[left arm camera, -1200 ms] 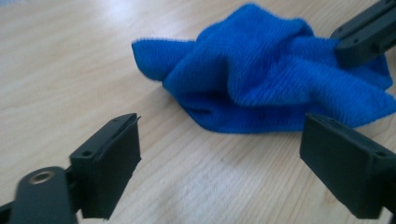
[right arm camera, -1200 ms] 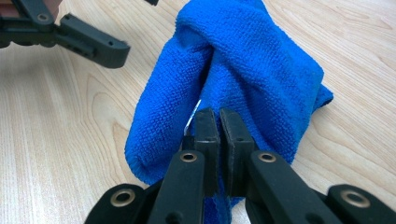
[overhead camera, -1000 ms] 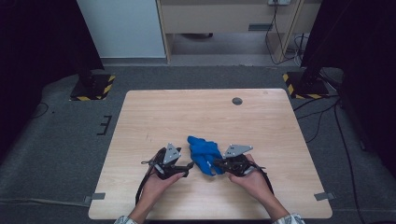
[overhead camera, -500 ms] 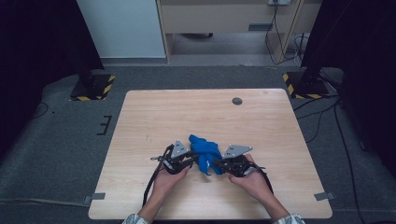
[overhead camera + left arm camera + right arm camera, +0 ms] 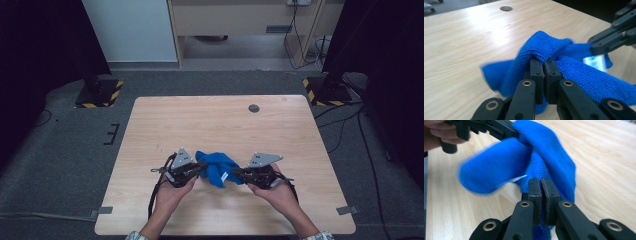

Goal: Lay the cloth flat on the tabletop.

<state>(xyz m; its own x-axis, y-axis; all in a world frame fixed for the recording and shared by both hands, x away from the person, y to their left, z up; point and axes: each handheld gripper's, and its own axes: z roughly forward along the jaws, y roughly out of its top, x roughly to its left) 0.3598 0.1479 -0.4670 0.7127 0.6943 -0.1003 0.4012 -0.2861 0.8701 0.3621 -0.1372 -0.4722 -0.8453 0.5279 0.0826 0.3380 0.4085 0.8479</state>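
The left gripper (image 5: 199,169) has slid rightward from lower centre-left and now pinches the blue cloth (image 5: 218,167), which looks more bunched than before

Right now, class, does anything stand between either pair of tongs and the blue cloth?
Nothing visible does. The left tongs are shut on a fold of the blue microfibre cloth, and the right tongs are shut on another fold. No other object lies near it on the wooden table.

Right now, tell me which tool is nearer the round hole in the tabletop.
Right. The right tool sits almost straight below the round hole, clamped on the blue cloth; the left tool grips the cloth farther left.
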